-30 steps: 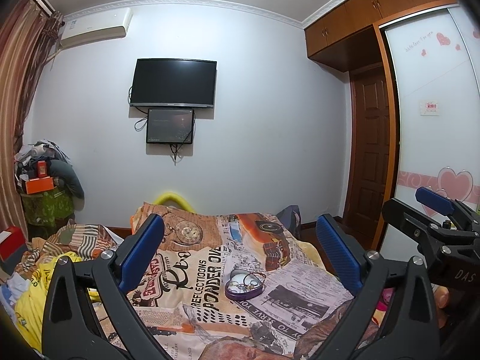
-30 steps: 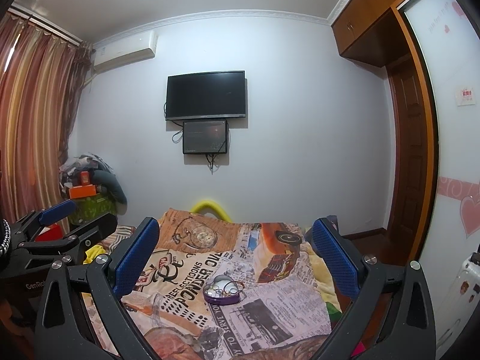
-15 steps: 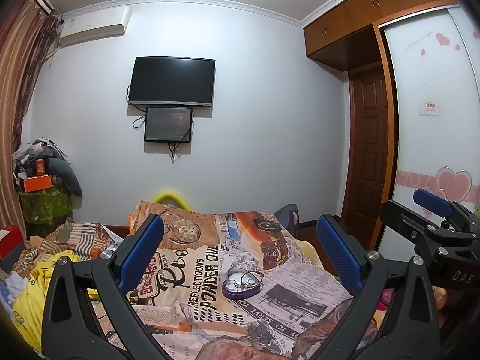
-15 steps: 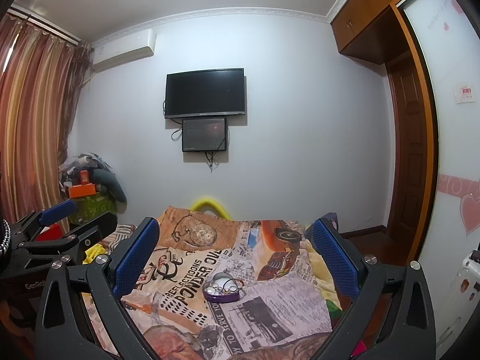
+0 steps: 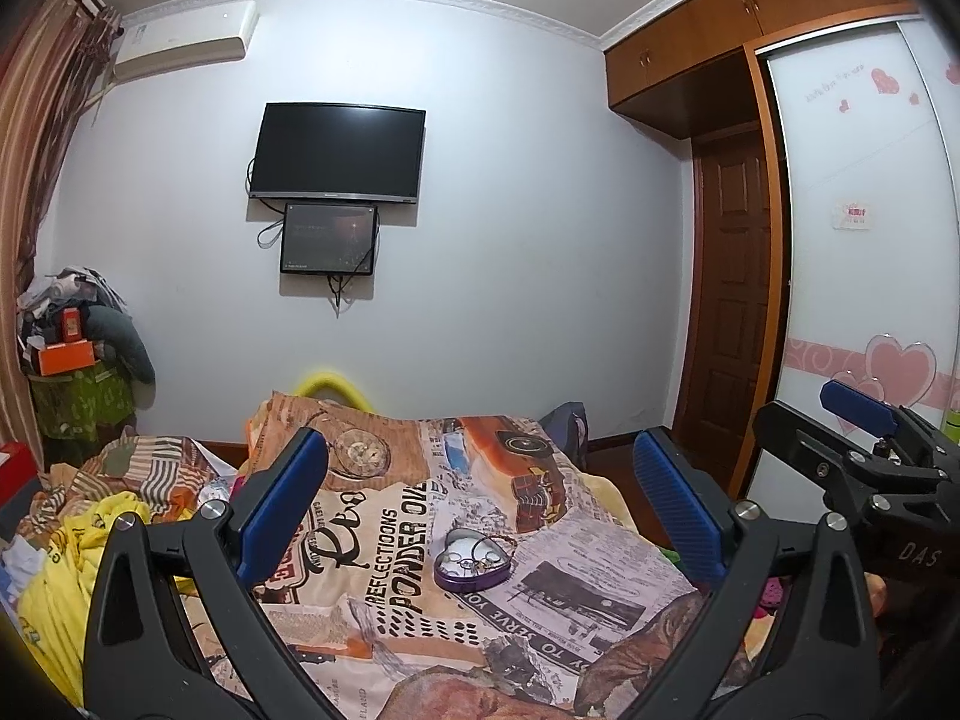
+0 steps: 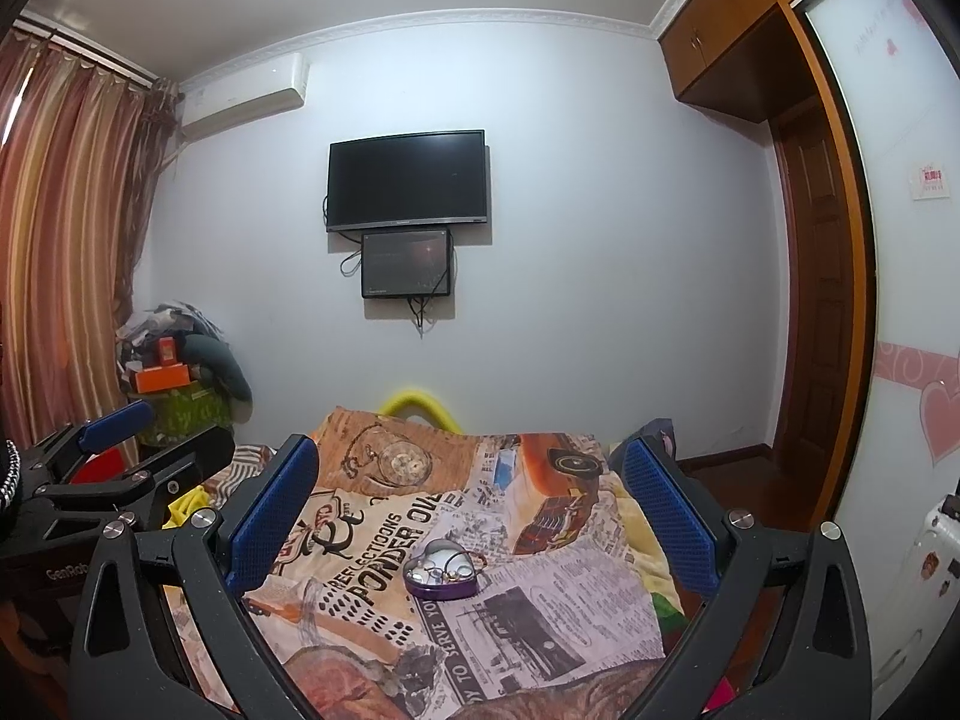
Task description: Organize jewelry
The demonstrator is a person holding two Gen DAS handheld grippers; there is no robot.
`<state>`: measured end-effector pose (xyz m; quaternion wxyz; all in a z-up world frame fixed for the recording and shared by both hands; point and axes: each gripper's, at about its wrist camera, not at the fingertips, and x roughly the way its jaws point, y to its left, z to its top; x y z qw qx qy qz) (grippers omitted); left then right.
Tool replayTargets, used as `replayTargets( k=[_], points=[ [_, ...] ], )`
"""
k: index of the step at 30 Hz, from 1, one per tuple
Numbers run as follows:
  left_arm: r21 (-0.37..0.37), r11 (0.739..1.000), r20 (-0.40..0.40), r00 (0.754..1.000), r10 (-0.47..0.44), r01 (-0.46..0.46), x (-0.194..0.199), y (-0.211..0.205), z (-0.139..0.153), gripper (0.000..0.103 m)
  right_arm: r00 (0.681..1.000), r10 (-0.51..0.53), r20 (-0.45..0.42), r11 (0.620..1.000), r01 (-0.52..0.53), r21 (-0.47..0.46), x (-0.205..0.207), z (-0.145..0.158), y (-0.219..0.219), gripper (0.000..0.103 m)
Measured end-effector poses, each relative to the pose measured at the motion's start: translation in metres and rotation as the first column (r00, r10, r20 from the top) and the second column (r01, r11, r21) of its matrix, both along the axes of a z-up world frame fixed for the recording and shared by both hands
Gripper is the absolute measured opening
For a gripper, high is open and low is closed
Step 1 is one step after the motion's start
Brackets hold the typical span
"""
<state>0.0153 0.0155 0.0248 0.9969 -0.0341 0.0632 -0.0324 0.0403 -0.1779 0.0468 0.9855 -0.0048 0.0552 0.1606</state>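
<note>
A purple heart-shaped tin [image 5: 472, 564] lies open on the printed bedspread [image 5: 384, 546], with several rings and a thin bracelet inside and on its rim. It also shows in the right wrist view [image 6: 442, 576]. My left gripper [image 5: 480, 516] is open and empty, held above the bed short of the tin. My right gripper [image 6: 471, 516] is open and empty too, at about the same distance. Each gripper shows at the edge of the other's view: the right gripper [image 5: 864, 450] and the left gripper [image 6: 126, 450].
Yellow clothes [image 5: 66, 570] and striped fabric lie on the bed's left side. A cluttered stand [image 5: 72, 372] is in the left corner by the curtains [image 6: 54, 252]. A wall TV [image 5: 339, 153], a wooden door [image 5: 729, 312] and a wardrobe [image 5: 864, 240] are beyond.
Both views have tilted slightly upward, so the tin and bed sit a little lower in the frames. Both grippers stay open and empty.
</note>
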Motion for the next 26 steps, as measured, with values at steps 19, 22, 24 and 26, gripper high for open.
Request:
replayTargets(
  k=[19,22,24,26],
  points=[
    [-0.012,1.000,-0.018,1.000,-0.012,0.011,0.0046,0.0023,-0.0030,0.102,1.000,-0.003,-0.017,1.000,0.003,-0.001,0.0030,-0.0020,0.0019,0.101],
    [-0.009,1.000,-0.017,1.000,-0.015,0.015,0.0050,0.0017,-0.0033,0.102,1.000,-0.002,-0.017,1.000,0.002,-0.001,0.0041,-0.0021,0.0016,0.101],
    [-0.005,1.000,-0.016,1.000,-0.015,0.015,0.0052,0.0007,-0.0039,0.102,1.000,-0.003,-0.017,1.000,0.003,-0.002,0.0040,-0.0022,0.0017,0.101],
    [-0.001,1.000,-0.019,1.000,-0.015,0.015,0.0069,-0.0002,-0.0048,0.102,1.000,-0.002,-0.018,1.000,0.002,-0.002,0.0036,-0.0024,0.0017,0.101]
  ],
)
